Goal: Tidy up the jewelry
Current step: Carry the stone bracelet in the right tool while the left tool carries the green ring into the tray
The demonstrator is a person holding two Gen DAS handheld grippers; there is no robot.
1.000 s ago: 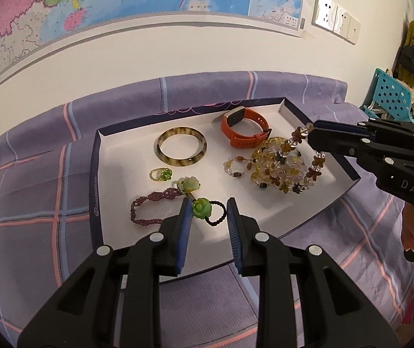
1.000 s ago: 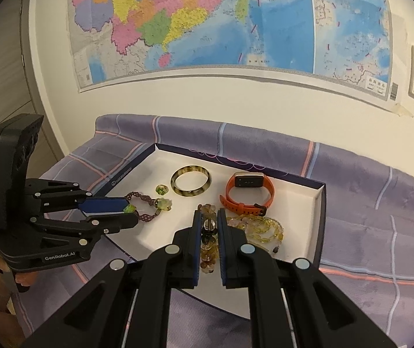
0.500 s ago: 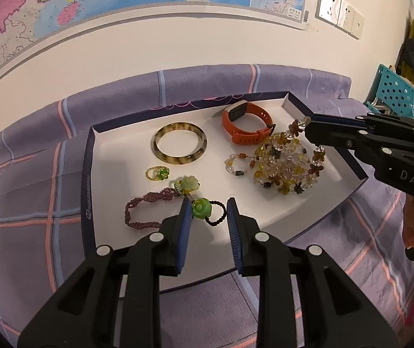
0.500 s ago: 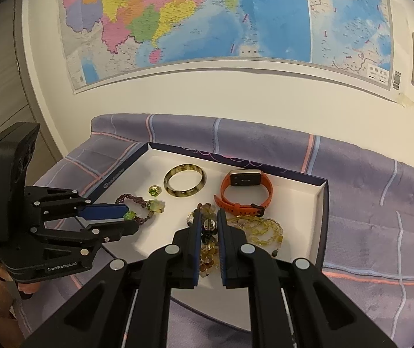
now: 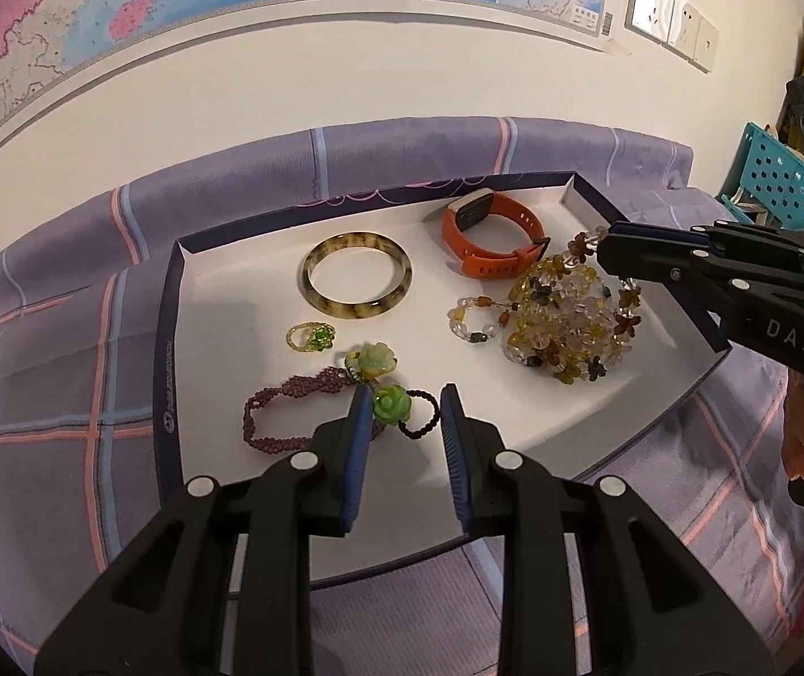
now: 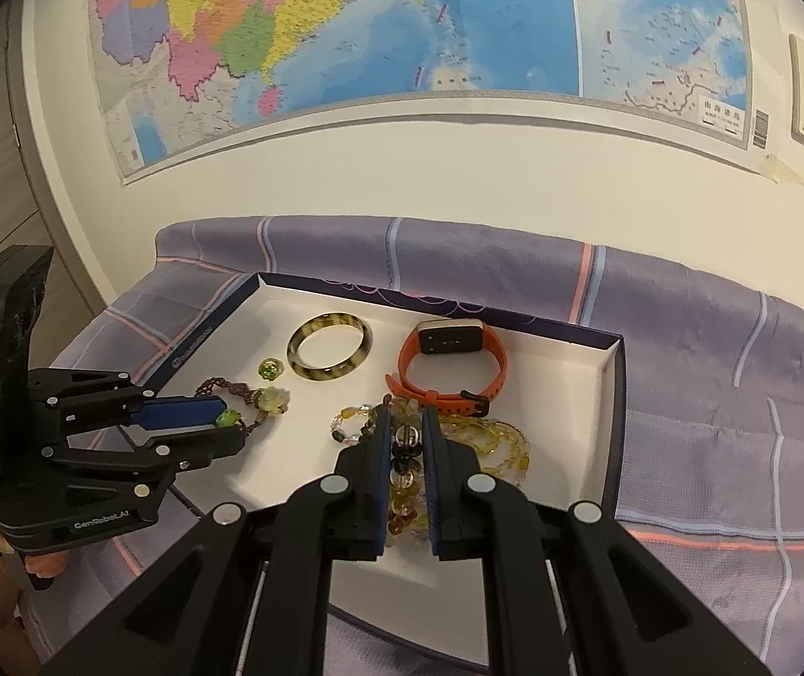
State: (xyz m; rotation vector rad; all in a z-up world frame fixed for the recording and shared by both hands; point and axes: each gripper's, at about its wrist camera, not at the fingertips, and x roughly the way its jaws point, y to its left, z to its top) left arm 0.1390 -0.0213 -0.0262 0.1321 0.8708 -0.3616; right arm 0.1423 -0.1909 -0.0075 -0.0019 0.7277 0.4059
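From the left wrist view, the left tool (image 5: 402,411) hovered low over the near part of a shallow white tray (image 5: 222,304) with dark blue walls, which lay on a purple checked cloth (image 5: 53,394). Its blue-padded jaws stood a little apart and unclenched, with a green rose bead (image 5: 392,404) just inside the left pad and a black cord loop (image 5: 421,417) lying between the pads, neither of them pinched. A purple beaded bracelet (image 5: 284,411) trailed off to the left of the bead, with a paler green flower charm (image 5: 376,359) just beyond it and a small yellow and green ring (image 5: 311,336) further in. A mottled bangle (image 5: 356,281) lay flat near the middle of the tray, and an orange watch band (image 5: 489,245) stood on edge near the far wall. On the right, the right tool (image 5: 604,250) reached in over the tray wall, clenched on a strand of a heap of amber and clear beads (image 5: 565,327) that rested on the tray floor. In the right wrist view, the right tool (image 6: 405,439) had its pads squeezed onto the bead strand (image 6: 405,450), beads showing in the narrow gap, while the rest of the strand lay to the right (image 6: 492,439) on the tray (image 6: 607,394). The left tool (image 6: 222,422) was seen side-on at the left, beside the rose bead, and the bangle (image 6: 330,354) and watch band (image 6: 450,363) lay beyond, under a wall map (image 6: 345,39)
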